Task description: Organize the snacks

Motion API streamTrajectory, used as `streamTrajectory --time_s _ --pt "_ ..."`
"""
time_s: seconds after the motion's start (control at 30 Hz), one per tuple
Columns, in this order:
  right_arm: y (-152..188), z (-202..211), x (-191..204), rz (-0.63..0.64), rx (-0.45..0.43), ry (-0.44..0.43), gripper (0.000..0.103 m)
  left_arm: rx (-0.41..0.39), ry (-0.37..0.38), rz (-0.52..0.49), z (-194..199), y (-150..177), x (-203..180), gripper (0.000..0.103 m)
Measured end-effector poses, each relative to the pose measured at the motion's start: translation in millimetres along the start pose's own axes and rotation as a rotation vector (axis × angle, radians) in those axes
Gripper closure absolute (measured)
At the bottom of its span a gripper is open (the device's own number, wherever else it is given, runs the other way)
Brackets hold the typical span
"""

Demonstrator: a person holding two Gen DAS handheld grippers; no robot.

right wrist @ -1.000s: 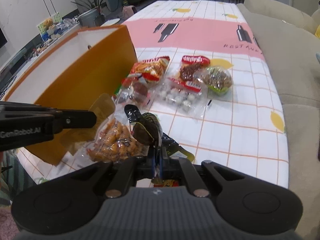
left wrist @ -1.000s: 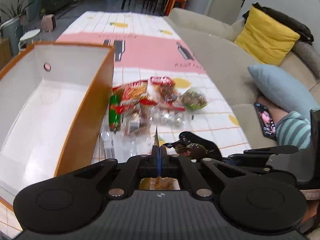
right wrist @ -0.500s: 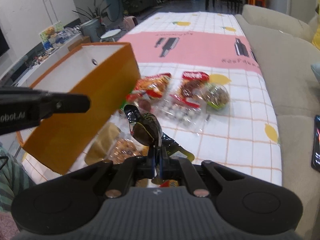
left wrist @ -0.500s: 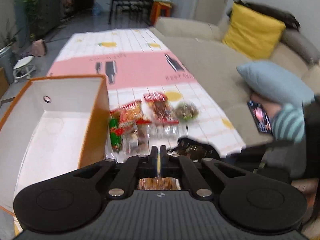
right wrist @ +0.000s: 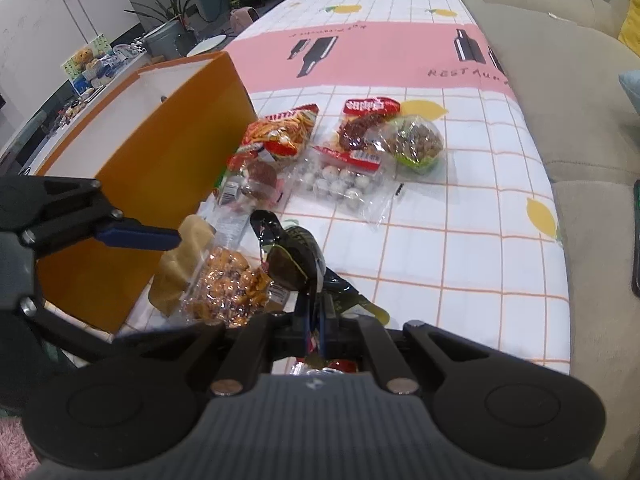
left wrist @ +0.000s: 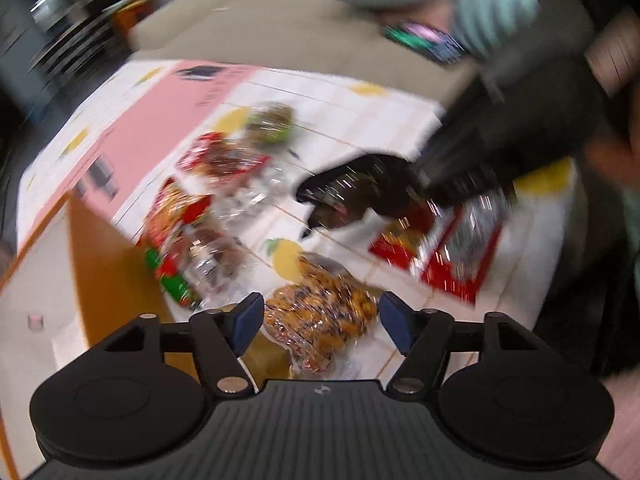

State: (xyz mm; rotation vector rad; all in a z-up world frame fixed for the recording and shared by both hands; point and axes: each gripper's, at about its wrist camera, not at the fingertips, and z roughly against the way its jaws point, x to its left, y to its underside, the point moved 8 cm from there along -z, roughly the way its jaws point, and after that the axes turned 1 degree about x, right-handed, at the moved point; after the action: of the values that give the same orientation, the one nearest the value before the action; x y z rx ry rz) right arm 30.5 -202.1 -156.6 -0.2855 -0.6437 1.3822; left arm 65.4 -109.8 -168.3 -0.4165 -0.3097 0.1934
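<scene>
My left gripper (left wrist: pixel 322 318) is rolled over and its jaws are opening. A clear bag of orange crackers (left wrist: pixel 320 312) lies on the tablecloth between the fingers, and neither pad presses on it. In the right wrist view, one of its blue fingers (right wrist: pixel 136 238) juts out above that cracker bag (right wrist: pixel 228 288), beside the orange box (right wrist: pixel 152 168). My right gripper (right wrist: pixel 316 312) is shut on a dark glossy packet (right wrist: pixel 292 256) and holds it just above the table. The left wrist view is blurred but shows the dark packet (left wrist: pixel 352 192).
Several snack bags lie past the box: chips (right wrist: pixel 284 132), a red packet (right wrist: pixel 364 120), nuts in green (right wrist: pixel 416 142) and white balls (right wrist: pixel 344 180). A red packet (left wrist: pixel 440 256) lies under the right gripper. A beige sofa (right wrist: pixel 560 80) runs along the table's right edge.
My left gripper rolled, dipped and opened from shut, letting go of the cracker bag, which now lies by the box. The right gripper stayed shut on the dark packet.
</scene>
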Motion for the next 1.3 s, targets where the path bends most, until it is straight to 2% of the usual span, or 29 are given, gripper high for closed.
streamTrajectory --time_s 0.13,0.23,0.47,0.67,0.77,0.83,0.93,1.1,1.3 --pt "0.3 -4.0 -1.6 -0.010 0.016 -0.013 0.103 0.055 0.006 -0.212 -11.4 3.0 -9.1 0.016" --pt "0.9 -8.5 1.0 0.000 0.030 -0.021 0.103 0.084 0.023 -0.306 -18.9 1.6 -10.7 0.015" --pt "0.9 -16.9 -0.6 -0.005 0.050 -0.024 0.103 0.201 0.128 -0.379 -45.4 5.2 -7.5 0.014" --pt "1.5 -21.5 -0.5 -0.006 0.062 -0.026 0.103 0.247 0.185 -0.412 -59.1 1.1 -6.0 0.010" --pt "0.9 -23.8 -0.6 -0.008 0.066 -0.027 0.103 0.253 0.226 -0.349 -66.3 -2.8 -1.3 0.007" --pt "0.4 -25.0 -1.4 -0.012 0.069 -0.028 0.103 0.260 0.246 -0.283 -68.8 -4.7 2.6 0.011" --pt "-0.1 -26.2 -3.4 -0.021 0.069 -0.023 0.103 0.251 0.228 -0.220 -68.6 -5.6 6.5 0.013" --pt "-3.1 -24.5 -7.1 -0.040 0.053 -0.013 0.103 0.221 0.206 -0.032 -61.1 -5.9 17.4 0.016" --pt "-11.4 -14.5 -15.4 -0.070 0.001 0.015 0.103 0.148 0.116 0.163 -36.4 -8.3 35.4 0.017"
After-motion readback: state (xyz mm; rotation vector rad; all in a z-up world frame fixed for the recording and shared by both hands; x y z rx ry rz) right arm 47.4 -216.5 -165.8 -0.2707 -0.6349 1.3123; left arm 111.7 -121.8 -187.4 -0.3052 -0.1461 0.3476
